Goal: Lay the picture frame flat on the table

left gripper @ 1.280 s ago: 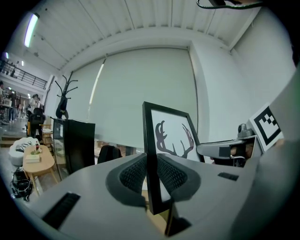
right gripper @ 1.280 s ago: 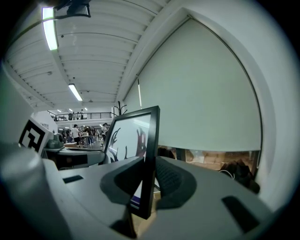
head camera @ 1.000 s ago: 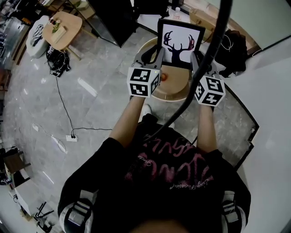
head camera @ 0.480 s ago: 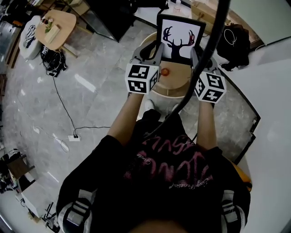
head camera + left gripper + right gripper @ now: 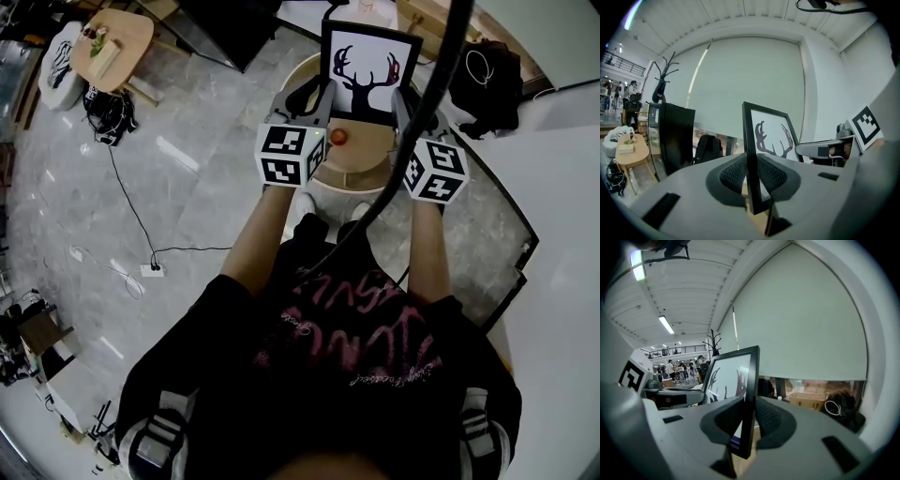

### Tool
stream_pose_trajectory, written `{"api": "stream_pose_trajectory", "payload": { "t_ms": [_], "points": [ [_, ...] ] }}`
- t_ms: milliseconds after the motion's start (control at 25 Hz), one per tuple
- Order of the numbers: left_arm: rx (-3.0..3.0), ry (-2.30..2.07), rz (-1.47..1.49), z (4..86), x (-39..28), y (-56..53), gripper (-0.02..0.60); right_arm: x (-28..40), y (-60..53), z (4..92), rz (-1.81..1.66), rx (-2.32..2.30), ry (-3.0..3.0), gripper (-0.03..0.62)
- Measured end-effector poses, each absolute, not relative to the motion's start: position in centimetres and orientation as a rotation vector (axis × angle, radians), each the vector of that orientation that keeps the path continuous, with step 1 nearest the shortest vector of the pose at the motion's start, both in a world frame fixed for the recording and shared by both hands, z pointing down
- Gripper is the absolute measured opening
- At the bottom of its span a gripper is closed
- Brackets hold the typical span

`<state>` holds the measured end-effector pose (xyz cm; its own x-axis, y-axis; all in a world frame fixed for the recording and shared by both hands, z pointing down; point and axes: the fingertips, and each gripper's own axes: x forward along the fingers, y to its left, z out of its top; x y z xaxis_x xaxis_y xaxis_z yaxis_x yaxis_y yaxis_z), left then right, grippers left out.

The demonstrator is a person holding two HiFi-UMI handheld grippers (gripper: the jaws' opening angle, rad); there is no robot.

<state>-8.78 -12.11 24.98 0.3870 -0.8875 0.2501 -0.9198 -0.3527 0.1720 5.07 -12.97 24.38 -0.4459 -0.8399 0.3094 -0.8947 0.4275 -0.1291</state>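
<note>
A black picture frame (image 5: 369,74) with a dark antler print on white stands upright over a small round wooden table (image 5: 367,161). My left gripper (image 5: 321,98) is shut on the frame's left edge (image 5: 751,159), its ribbed pads pressed against both sides. On the frame's right edge (image 5: 749,394) my right gripper (image 5: 401,101) is shut in the same way. In both gripper views the frame rises vertically between the jaws. Whether its bottom edge touches the tabletop is hidden.
A small orange ball (image 5: 338,138) lies on the tabletop by the left gripper. A thick black cable (image 5: 448,84) hangs across the right of the head view. A dark bag (image 5: 487,75) sits on the floor behind the table, a second wooden table (image 5: 111,45) far left.
Both grippers and the frame have shifted slightly up and away in the head view; the frame stays upright and both grips are unchanged.
</note>
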Motion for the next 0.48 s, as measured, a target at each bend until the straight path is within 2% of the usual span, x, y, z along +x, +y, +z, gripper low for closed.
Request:
{"api": "stream_pose_trajectory", "payload": {
  "t_ms": [480],
  "points": [
    [2.303, -1.567, 0.214, 28.0, -7.7, -13.0, 0.069, 6.1, -14.1, 27.7, 0.499, 1.490, -2.442, 0.083]
  ]
}}
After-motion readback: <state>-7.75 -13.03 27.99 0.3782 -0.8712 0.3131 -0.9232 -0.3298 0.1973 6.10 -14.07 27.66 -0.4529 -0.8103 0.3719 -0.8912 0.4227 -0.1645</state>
